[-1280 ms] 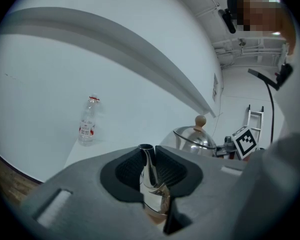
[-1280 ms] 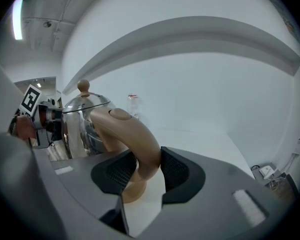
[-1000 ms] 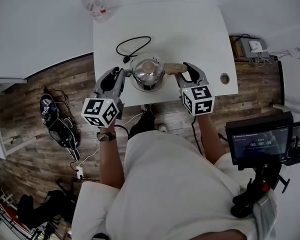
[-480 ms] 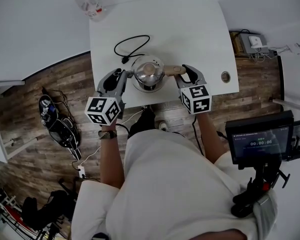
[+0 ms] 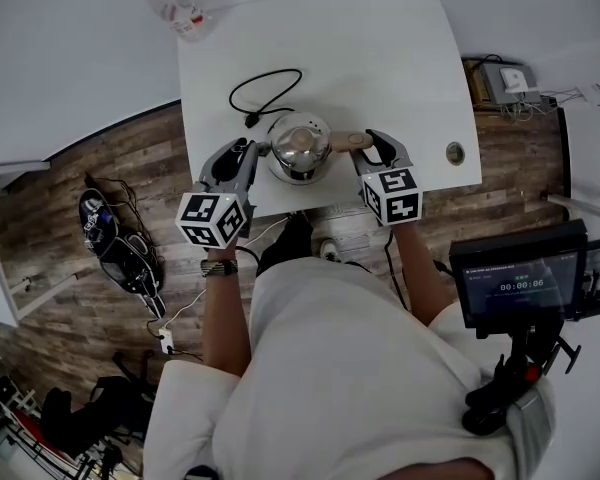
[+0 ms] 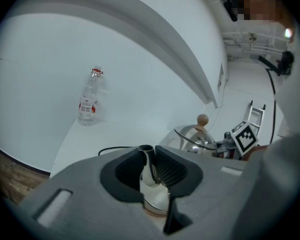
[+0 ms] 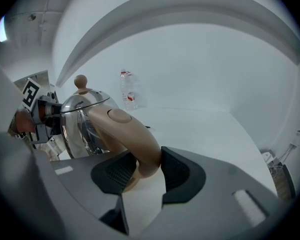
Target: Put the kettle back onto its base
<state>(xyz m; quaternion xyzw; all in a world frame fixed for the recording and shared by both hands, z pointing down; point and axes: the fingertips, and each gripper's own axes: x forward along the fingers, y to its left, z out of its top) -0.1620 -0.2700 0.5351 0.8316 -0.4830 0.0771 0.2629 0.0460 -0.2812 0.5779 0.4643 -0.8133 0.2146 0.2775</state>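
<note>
Bright, even light — white table [image 5: 380,58] nearly blown out, glints on steel kettle [image 5: 298,148]; fisheye bends edges, corners vignetted black.

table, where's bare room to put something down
Bare: the table's far half, from the cord loop across to the right edge. Crowded: the near edge, where left gripper and right gripper hold the kettle; a bottle fills the far left corner.

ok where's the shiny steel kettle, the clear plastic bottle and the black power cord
shiny steel kettle [image 5: 294,156]: head view, on its domed lid
clear plastic bottle [image 6: 88,98]: left gripper view, middle of its body
black power cord [image 5: 250,120]: head view, its plug end
</note>
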